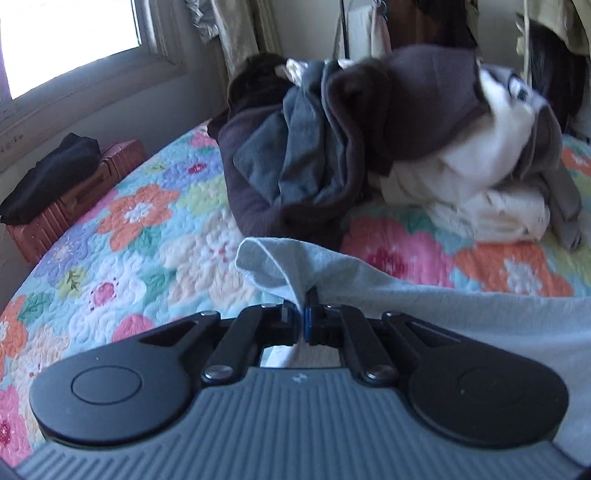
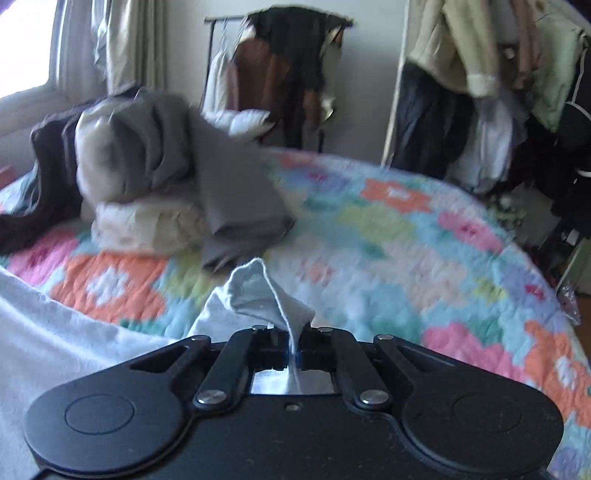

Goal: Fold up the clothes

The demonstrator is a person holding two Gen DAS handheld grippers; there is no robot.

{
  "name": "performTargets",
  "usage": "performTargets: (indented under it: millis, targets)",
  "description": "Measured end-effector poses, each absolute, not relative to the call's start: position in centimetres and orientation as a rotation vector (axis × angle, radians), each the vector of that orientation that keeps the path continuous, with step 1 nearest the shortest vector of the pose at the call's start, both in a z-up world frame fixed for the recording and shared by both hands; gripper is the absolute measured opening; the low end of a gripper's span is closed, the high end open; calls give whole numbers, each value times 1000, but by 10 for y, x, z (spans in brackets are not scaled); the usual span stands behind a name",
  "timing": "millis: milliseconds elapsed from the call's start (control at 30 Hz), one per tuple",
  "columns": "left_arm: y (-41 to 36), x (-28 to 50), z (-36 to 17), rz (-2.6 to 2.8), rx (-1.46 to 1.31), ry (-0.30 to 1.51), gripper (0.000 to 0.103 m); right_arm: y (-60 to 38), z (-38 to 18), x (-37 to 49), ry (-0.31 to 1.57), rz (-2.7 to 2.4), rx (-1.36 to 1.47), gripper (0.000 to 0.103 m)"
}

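Observation:
A pale blue garment (image 1: 461, 306) stretches between both grippers above a floral quilt (image 1: 140, 236). My left gripper (image 1: 303, 314) is shut on one corner of it; the cloth runs off to the right. My right gripper (image 2: 295, 343) is shut on another corner of the same pale blue garment (image 2: 258, 291), which trails off to the left (image 2: 55, 332). A heap of unfolded clothes (image 1: 332, 155), dark brown, grey and white, lies on the quilt beyond the grippers; it also shows in the right wrist view (image 2: 155, 177).
A reddish suitcase (image 1: 74, 199) with a black item on it stands left of the bed under a window (image 1: 66, 33). A clothes rack (image 2: 280, 74) stands behind the bed. More hanging clothes (image 2: 498, 92) crowd the right side.

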State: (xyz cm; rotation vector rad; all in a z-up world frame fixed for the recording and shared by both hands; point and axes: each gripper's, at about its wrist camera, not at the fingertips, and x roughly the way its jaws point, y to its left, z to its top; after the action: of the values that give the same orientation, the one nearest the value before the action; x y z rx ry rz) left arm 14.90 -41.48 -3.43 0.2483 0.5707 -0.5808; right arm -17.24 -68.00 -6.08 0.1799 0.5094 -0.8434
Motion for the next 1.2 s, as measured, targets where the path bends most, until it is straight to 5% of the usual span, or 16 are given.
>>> performTargets:
  millis: [100, 133, 167, 200, 267, 333, 467, 700, 1200]
  targets:
    - [-427, 152, -15, -528, 183, 462, 4, -698, -42, -186, 375, -856, 215, 5]
    - [-434, 156, -17, -495, 186, 495, 6, -704, -44, -185, 389, -861, 236, 12]
    - [-440, 161, -23, -479, 203, 550, 15, -710, -47, -184, 412, -868, 259, 34]
    - [-447, 167, -33, -472, 239, 629, 37, -713, -52, -184, 441, -876, 279, 44]
    - [-451, 170, -54, -447, 310, 748, 62, -714, -64, -187, 475, -883, 319, 49]
    - [-440, 158, -69, -415, 360, 772, 62, -704, -71, -197, 449, -892, 316, 54]
    - [-405, 120, -78, -439, 436, 742, 66, -675, -75, -212, 453, -920, 208, 88]
    - [-330, 60, -64, -538, 465, 676, 86, -647, -52, -246, 615, -731, 348, 91]
    - [-171, 0, -8, -685, 521, 792, 86, -528, -41, -331, 1034, -297, 619, 83]
